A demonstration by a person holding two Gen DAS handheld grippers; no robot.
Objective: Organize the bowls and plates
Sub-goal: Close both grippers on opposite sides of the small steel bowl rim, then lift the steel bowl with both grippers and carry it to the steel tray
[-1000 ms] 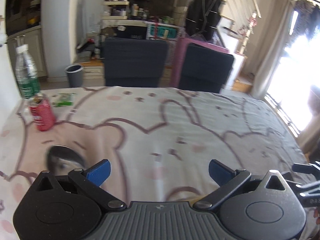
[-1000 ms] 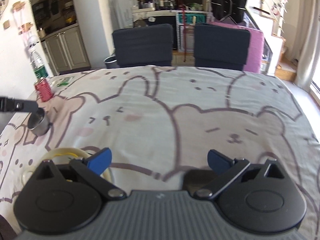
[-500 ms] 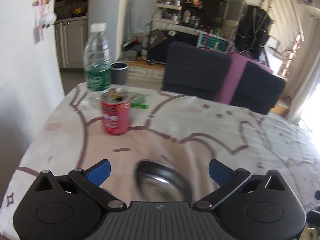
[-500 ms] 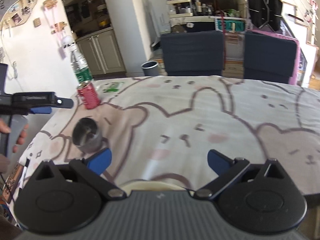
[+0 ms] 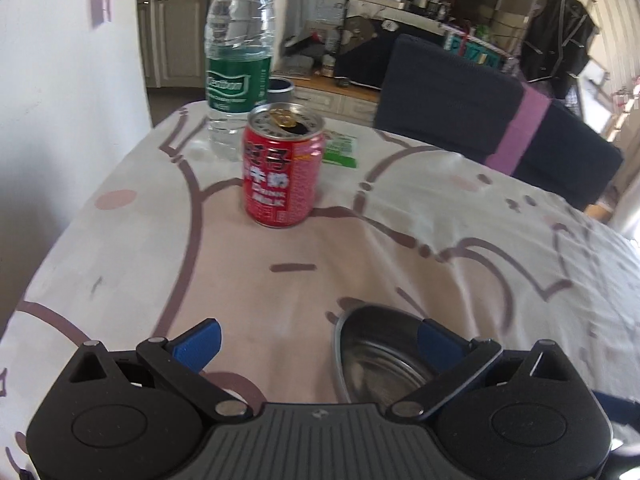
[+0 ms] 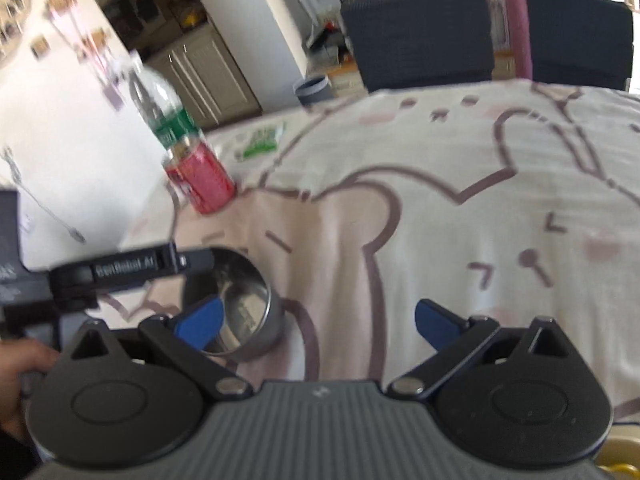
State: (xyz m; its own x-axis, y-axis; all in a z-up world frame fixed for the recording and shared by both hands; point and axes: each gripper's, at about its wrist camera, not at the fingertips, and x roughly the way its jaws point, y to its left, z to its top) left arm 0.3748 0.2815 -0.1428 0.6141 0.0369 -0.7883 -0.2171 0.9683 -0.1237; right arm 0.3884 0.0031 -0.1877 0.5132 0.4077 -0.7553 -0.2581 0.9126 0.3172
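A small steel bowl (image 5: 372,356) stands upright on the bear-print tablecloth, near the table's left end. My left gripper (image 5: 316,342) is open and low over the cloth; its right blue fingertip (image 5: 436,344) sits over the bowl's inside, and the bowl's rim lies between the fingers. The right wrist view shows the same bowl (image 6: 244,304) with the left gripper (image 6: 192,260) reaching over its far rim from the left. My right gripper (image 6: 316,320) is open and holds nothing; the bowl is just behind its left fingertip (image 6: 200,320).
A red drink can (image 5: 282,172), a water bottle (image 5: 238,60) and a green packet (image 5: 340,152) stand beyond the bowl. A white wall runs along the left. Dark chairs (image 5: 452,92) line the far side. A yellow rim (image 6: 616,470) shows at the bottom right. A hand (image 6: 20,360) holds the left gripper.
Both views have swung left toward the can and bottle. The left gripper has moved in over the steel bowl. The right gripper has come closer to the bowl.
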